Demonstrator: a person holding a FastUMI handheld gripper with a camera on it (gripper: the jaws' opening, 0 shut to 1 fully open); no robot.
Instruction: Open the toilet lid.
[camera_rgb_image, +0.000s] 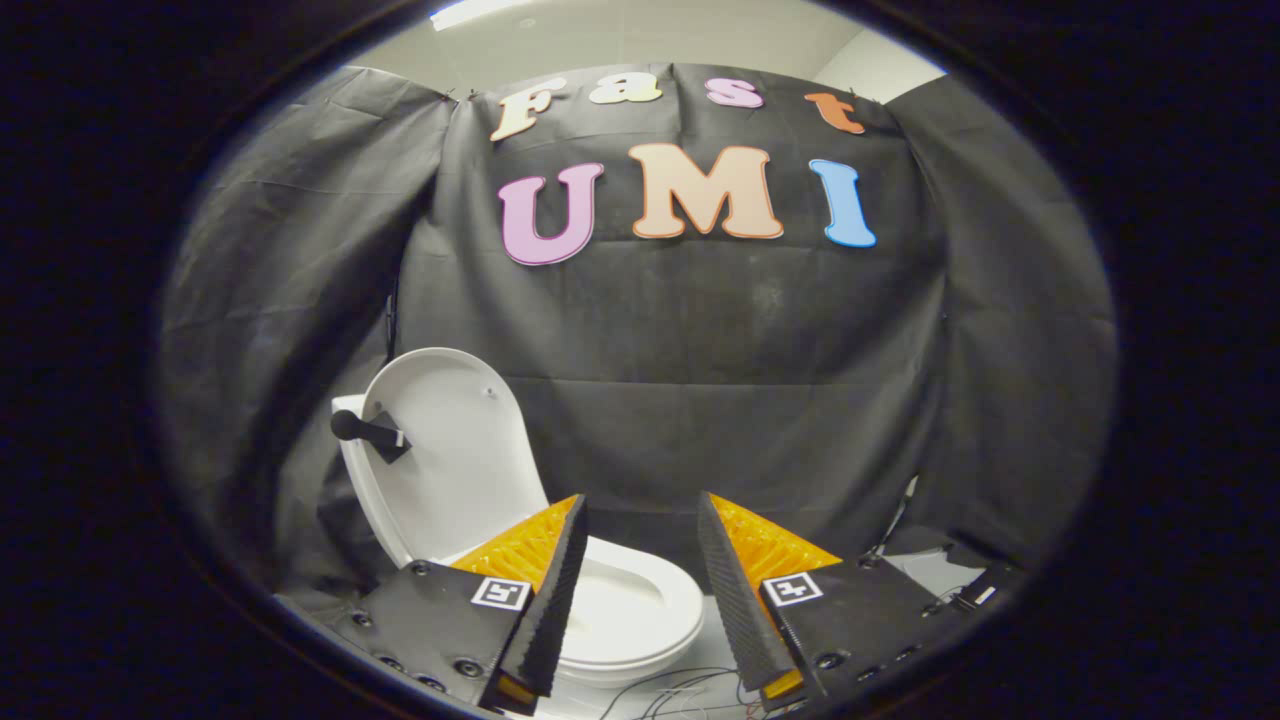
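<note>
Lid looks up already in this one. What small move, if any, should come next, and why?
Probably just draw the hand-held gripper back and stop. The toilet lid already stands upright behind the bowl, its black knob handle free, and the seat lies exposed. The fingers are open and apart from the lid, holding nothing, so nothing appears left to lift.

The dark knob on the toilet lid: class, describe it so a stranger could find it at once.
Start at the white toilet before the black cloth wall, beyond the open hand-held gripper. Its lid stands raised. On the lid's inner face sits the dark knob, the only dark thing on white.
</note>
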